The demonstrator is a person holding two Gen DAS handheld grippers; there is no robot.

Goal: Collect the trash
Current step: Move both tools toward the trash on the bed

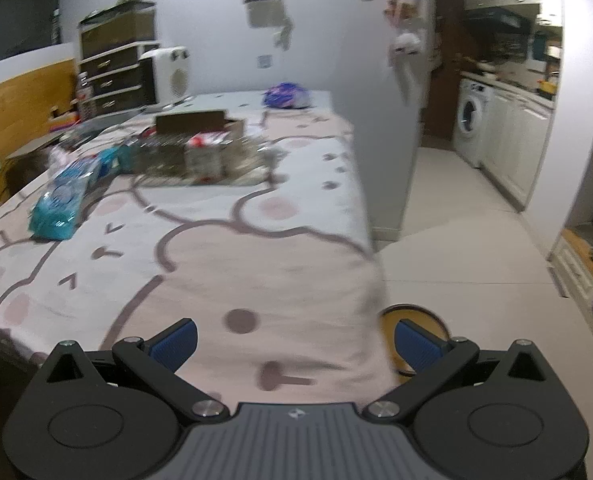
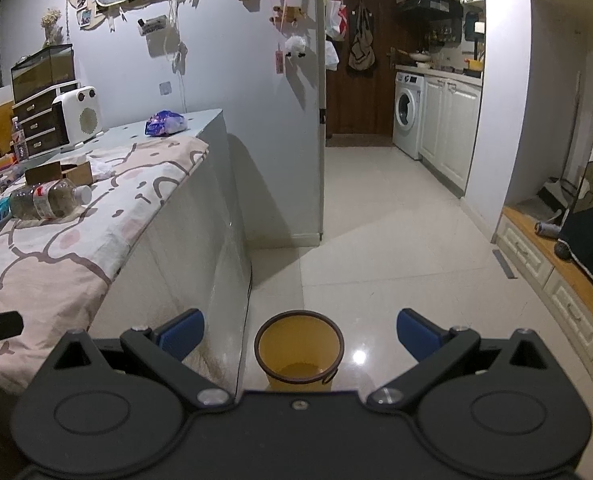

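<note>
- the trash lies on the counter [image 2: 168,216] under a pink patterned cloth: a clear empty plastic bottle [image 2: 48,200], a crinkled teal plastic packet [image 1: 62,200], an open brown cardboard box [image 1: 198,126] and a purple wrapper [image 2: 164,123], all well ahead of both tools.
- the round yellow waste bin [image 2: 299,350] stands on the floor just ahead of the right tool [image 2: 300,336]; nothing shows inside it.
- the left tool [image 1: 296,344] hovers over the counter's near end, spread wide, empty.
- the right tool is likewise wide and empty.
- by my judgement nothing is collected yet; every piece is left to pick up.
</note>
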